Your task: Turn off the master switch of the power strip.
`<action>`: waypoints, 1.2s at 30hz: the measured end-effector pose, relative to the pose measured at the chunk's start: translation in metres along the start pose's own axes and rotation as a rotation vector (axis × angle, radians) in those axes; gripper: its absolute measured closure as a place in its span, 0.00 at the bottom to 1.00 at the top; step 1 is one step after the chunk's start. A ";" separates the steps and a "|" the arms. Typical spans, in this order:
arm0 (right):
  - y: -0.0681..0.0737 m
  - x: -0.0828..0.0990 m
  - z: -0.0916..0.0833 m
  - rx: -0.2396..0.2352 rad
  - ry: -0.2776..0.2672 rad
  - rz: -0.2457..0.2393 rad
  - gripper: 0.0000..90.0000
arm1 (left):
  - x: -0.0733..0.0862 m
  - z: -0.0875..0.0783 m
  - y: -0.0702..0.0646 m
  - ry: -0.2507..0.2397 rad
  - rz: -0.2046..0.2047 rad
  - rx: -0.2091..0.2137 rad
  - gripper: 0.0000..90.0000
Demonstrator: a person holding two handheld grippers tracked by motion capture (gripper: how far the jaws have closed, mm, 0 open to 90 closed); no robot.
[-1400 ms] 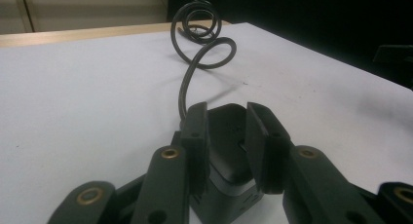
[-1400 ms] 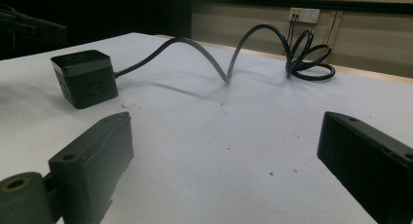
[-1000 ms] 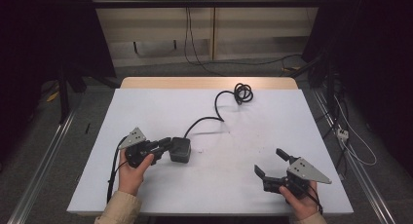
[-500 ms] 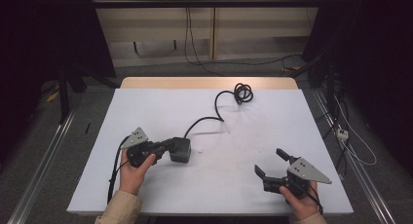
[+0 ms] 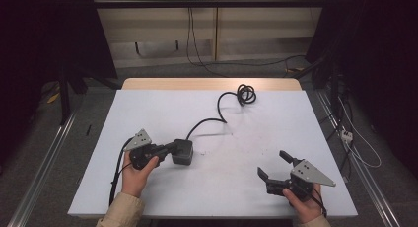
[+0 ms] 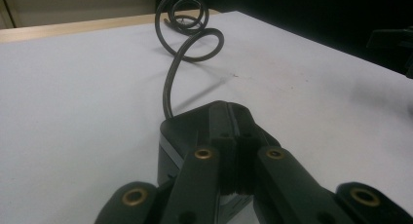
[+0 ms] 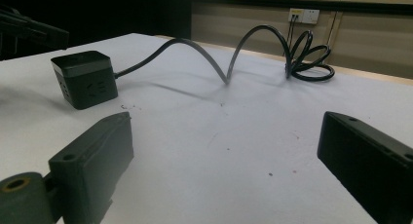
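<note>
Your left gripper (image 5: 170, 150) has its jaws together against the near side of the black cube-shaped power socket block (image 5: 182, 151). In the left gripper view the jaw tips meet with no gap, right over the block's top edge, so it reads as a push or a thin pinch rather than a full clamp; which one, I cannot tell. The block sits on the white surface (image 5: 162, 113), left of centre. Its black round cable (image 5: 220, 117) arcs off toward the far edge and ends in a loose coil (image 5: 246, 94).

Your right gripper (image 5: 277, 169) rests low at the near right, jaws wide apart, holding nothing, well apart from the block.

Judgement: contact made, early stage. Block not lifted; cable uncoiled only in part.
</note>
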State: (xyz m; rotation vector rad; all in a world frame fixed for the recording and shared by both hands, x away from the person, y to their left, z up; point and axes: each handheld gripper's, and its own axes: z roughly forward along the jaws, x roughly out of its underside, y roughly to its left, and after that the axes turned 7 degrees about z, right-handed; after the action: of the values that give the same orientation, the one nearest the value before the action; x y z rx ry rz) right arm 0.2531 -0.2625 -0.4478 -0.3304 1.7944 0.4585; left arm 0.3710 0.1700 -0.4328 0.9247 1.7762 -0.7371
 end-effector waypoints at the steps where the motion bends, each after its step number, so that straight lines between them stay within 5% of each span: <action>1: 0.000 0.000 0.000 0.000 0.000 0.000 0.06 | 0.000 0.000 0.000 0.004 0.001 -0.002 1.00; 36: 0.000 0.000 0.000 0.002 -0.001 -0.002 0.06 | -0.004 0.009 -0.005 0.047 -0.002 0.036 1.00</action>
State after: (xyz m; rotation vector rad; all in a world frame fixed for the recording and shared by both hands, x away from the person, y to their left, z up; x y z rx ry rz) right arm 0.2532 -0.2630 -0.4477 -0.3310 1.7931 0.4556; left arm 0.3724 0.1590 -0.4318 0.9721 1.8101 -0.7561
